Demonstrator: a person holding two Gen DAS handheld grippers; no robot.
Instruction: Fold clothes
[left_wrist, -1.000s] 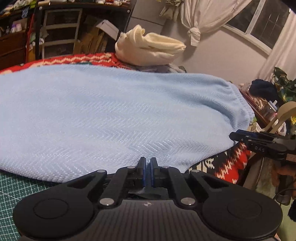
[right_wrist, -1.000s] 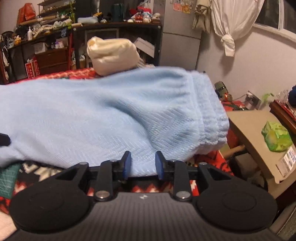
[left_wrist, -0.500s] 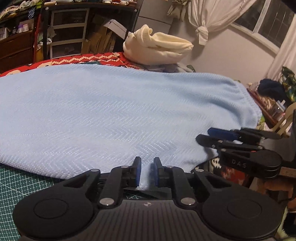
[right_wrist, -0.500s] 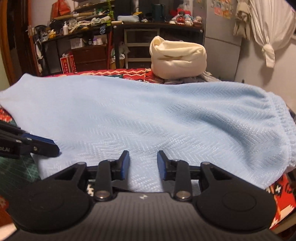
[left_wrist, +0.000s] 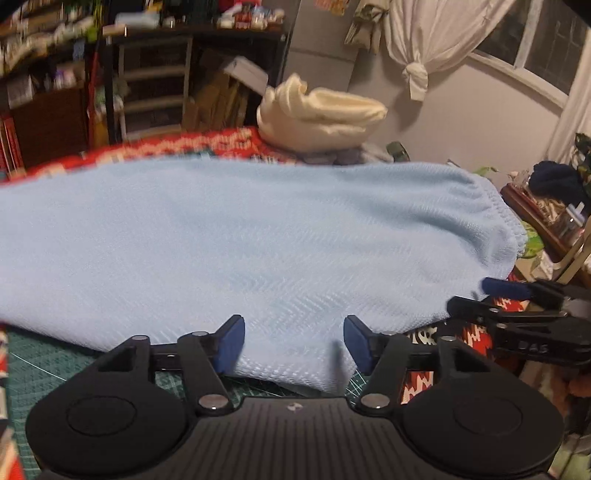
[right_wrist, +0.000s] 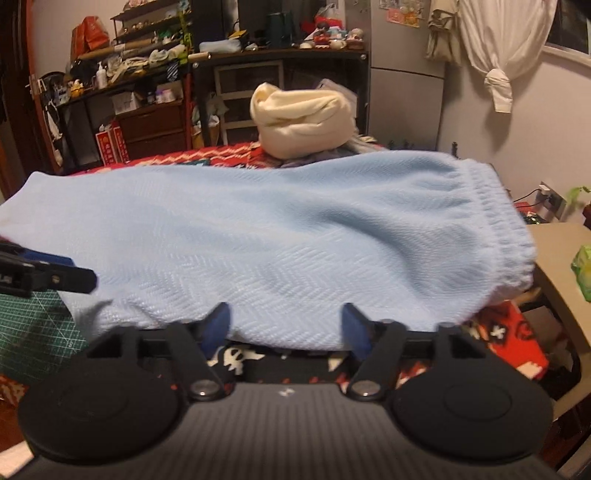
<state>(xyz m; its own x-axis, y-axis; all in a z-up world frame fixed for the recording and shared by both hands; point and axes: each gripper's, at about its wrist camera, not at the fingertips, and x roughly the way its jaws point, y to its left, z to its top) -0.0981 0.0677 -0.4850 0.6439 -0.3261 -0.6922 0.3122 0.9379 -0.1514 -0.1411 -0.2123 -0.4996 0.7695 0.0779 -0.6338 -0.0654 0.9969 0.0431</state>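
Observation:
A light blue knit garment (left_wrist: 258, 236) (right_wrist: 280, 229) lies spread over a red patterned blanket (left_wrist: 184, 144), its ribbed band at the right end. My left gripper (left_wrist: 293, 341) is at the garment's near edge, its jaws opening; cloth lies between the blue pads without being pinched. My right gripper (right_wrist: 286, 326) is further right along the same edge, jaws also opening, the hem just beyond its pads and free. Each gripper shows in the other's view: the right gripper (left_wrist: 476, 299), the left gripper (right_wrist: 77, 275).
A cream folded garment (left_wrist: 317, 118) (right_wrist: 299, 118) sits on other clothes at the far side. A green cutting mat (right_wrist: 33, 325) lies under the near left edge. Shelves and drawers stand behind, a curtained window and a beige side table (right_wrist: 554, 258) to the right.
Both grippers have opened and let go of the garment's near edge, which now lies flat. The left one was shut on it, the right one loosely closed. Both have drawn back a little.

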